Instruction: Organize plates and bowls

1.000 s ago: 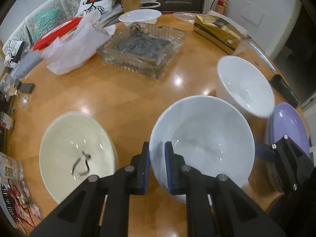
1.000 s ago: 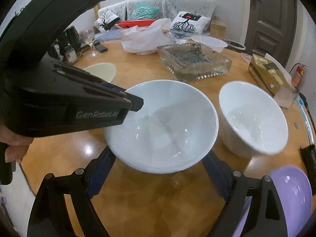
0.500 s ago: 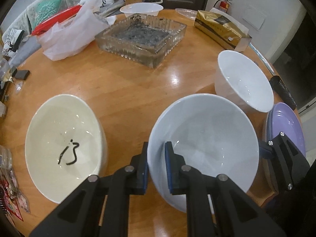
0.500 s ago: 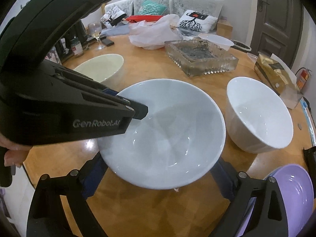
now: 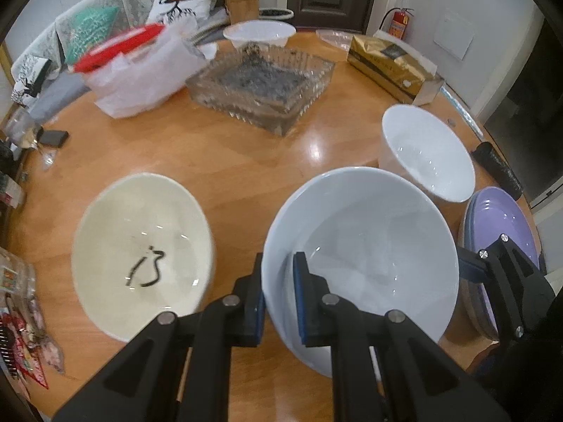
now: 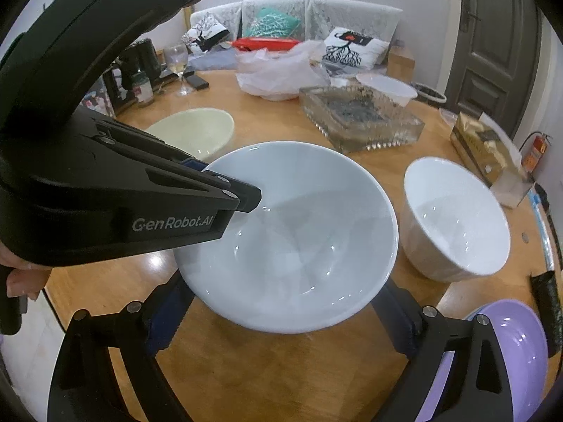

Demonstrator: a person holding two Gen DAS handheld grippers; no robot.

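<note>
Cream bowl (image 5: pixel 140 249), near left on the worktop (image 5: pixel 228 161): stands alone, a dark squiggle painted inside. Untouched; probably a later candidate for stacking.

Left gripper (image 5: pixel 278 295): clenched on the near-left rim of the wide white bowl (image 5: pixel 362 256), one pad inside the wall, one outside. A rim pinch suits a thin wall and leaves the bowl's underside free.

Right gripper (image 6: pixel 281 316): jaws spread wide to either side of the same bowl's lower body and closing slightly. Whether the pads touch it I cannot tell, so I count this as a cradle, not a grip. Likely purpose: steady the wide bowl against tipping from a one-sided pinch.

Deep white bowl (image 5: pixel 425 154), just right and beyond: upright, open mouth, a plausible nesting partner.

Purple plates (image 5: pixel 499 228), near right edge: seemingly already stacked, partly behind my right gripper.
</note>
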